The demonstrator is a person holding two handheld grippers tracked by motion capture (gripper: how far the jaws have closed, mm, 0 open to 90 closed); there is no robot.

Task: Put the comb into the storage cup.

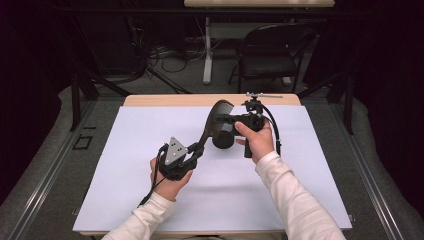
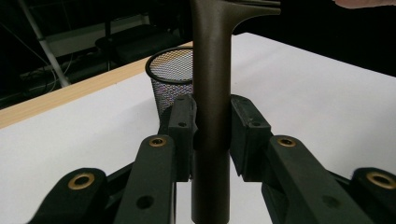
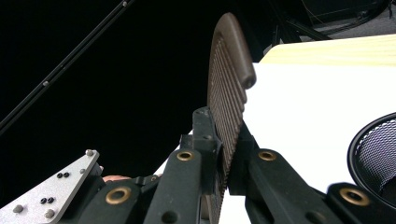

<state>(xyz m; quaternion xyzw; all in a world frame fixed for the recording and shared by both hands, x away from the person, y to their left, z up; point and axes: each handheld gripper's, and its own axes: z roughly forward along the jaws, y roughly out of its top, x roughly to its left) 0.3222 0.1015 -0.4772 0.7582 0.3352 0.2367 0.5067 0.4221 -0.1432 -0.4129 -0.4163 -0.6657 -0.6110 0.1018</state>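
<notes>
We hold a dark slotted spatula (image 1: 212, 125) above the white bench (image 1: 125, 190), between both tools. Our left tool (image 2: 211, 123) clamps its handle; our right tool (image 3: 223, 140) pinches its ridged blade edge-on. A black mesh cup (image 1: 222, 139) stands on the bench just beneath the blade.

High view above the white table (image 1: 150, 200), forward-down; tongs views close, sharing the mesh cup (image 2: 173, 74).
</notes>
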